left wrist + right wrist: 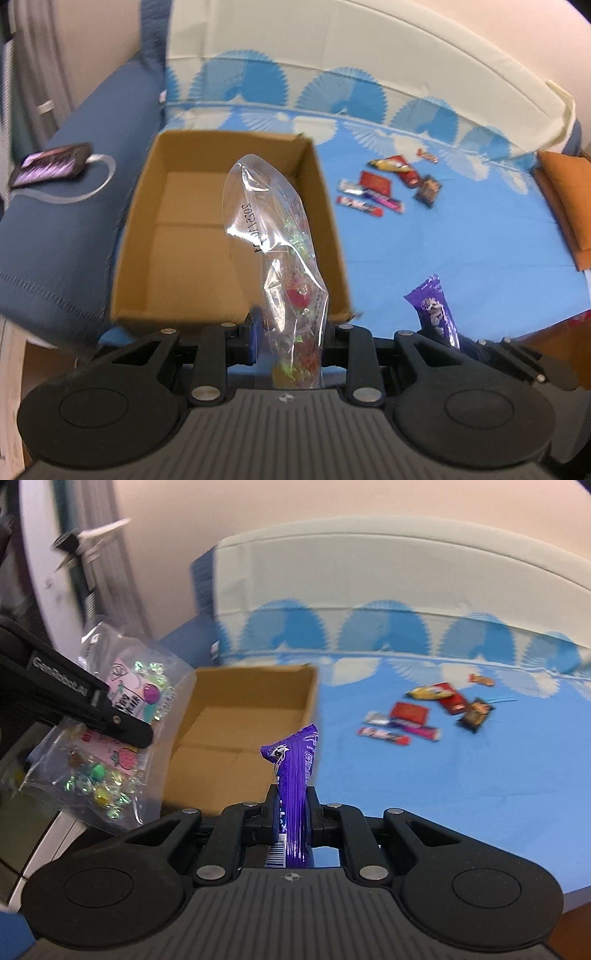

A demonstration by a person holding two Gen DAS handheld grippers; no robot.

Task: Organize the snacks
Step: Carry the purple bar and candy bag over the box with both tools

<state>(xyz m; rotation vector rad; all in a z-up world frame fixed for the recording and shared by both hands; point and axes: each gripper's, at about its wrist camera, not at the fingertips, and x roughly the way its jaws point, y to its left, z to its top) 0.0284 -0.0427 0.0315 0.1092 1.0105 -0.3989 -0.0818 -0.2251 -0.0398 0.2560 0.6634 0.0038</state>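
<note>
The clear candy bag (284, 258) is showing as thin glossy plastic film, crinkled and catching white glare, with foil-wrapped sweets glinting inside. The purple wrapper (295, 775) is looking like shiny, finely creased plastic foil. The box (177, 221) is reading as plain matt brown cardboard with smooth inner flaps. The blue sheet (424, 251) under it is appearing as soft matt printed cloth. The far scattered snack packs (388, 184) are gleaming as glossy wrappers, though blurred. Both grippers, left (291, 332) and right (291, 812), are showing matt black plastic with small dull metal pins and a ribbed grey front panel.
</note>
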